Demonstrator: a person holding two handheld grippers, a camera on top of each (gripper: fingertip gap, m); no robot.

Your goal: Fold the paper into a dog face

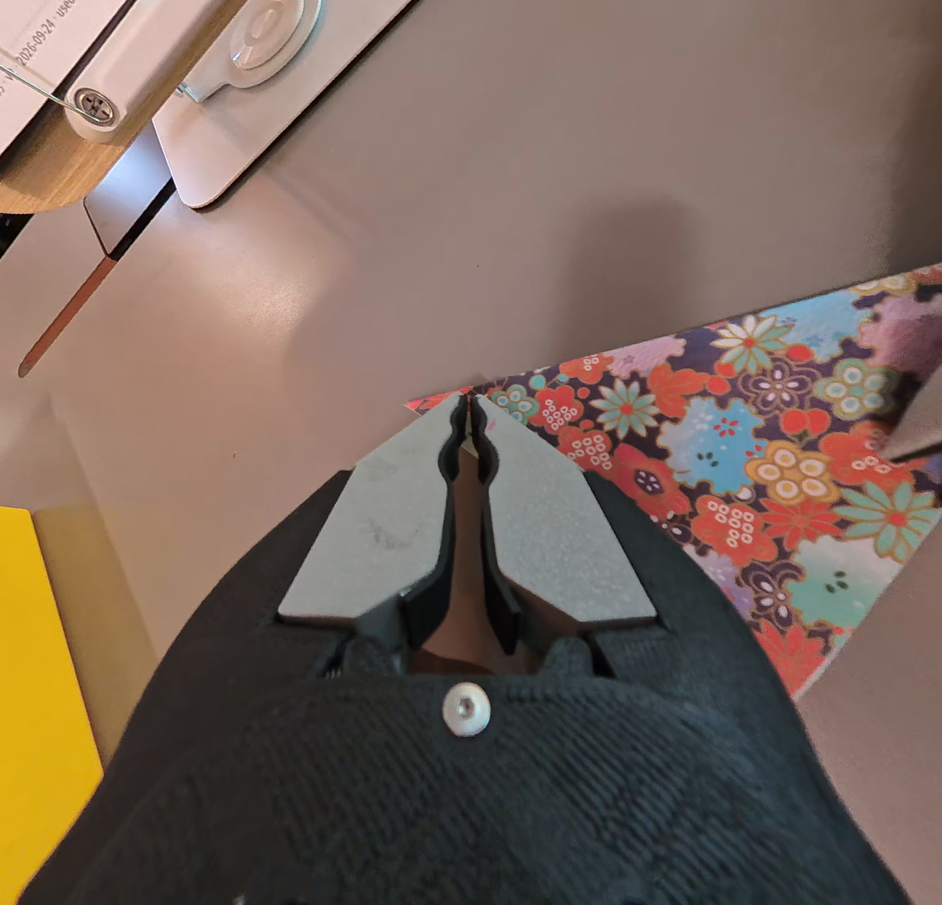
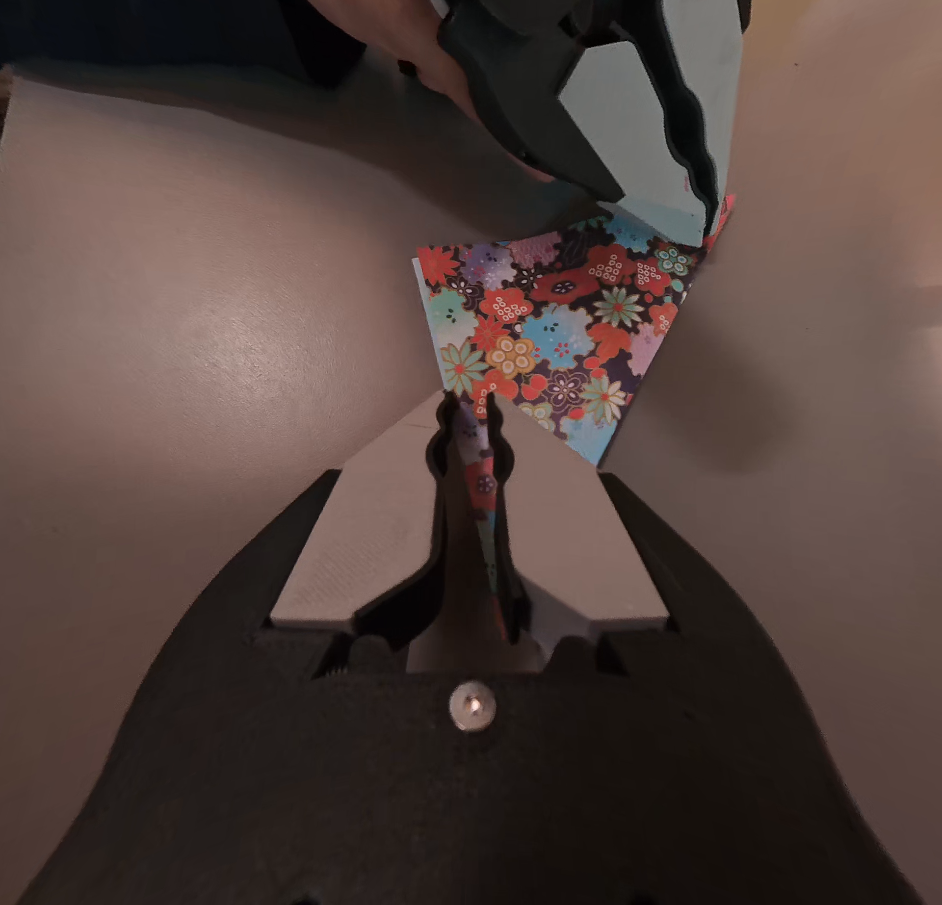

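**A:** Where is your paper (image 2: 555,330) just now?

**B:** It lies on the grey table (image 2: 204,320), folded to a triangle with the flowered side up, and it spans the gap between your two claws. From your right gripper (image 2: 469,401) it runs straight ahead and a little to the right; the far corner sits at the tips of your left gripper (image 1: 470,402).

**A:** And what have my claws got hold of?

**B:** Your right claw is nearly closed, with a narrow slit left between the pads, and a corner of the paper stands on edge inside that slit, running back towards the hinge. I judge it pinched, lightly. Your left claw is closed almost to nothing at the tips, right on the paper's pointed corner. From its own camera you cannot tell whether the corner is nipped or only pressed down under the tips.

**A:** So which way does the fold go?

**B:** The long edge runs from one claw to the other, so each claw owns one end of it. Your right claw is the one with a raised corner, so I would guess that ear flap comes first: swing it ahead and down over the body of the triangle, while your left tips pin the opposite corner flat. If the left end slips, the whole sheet will pivot.
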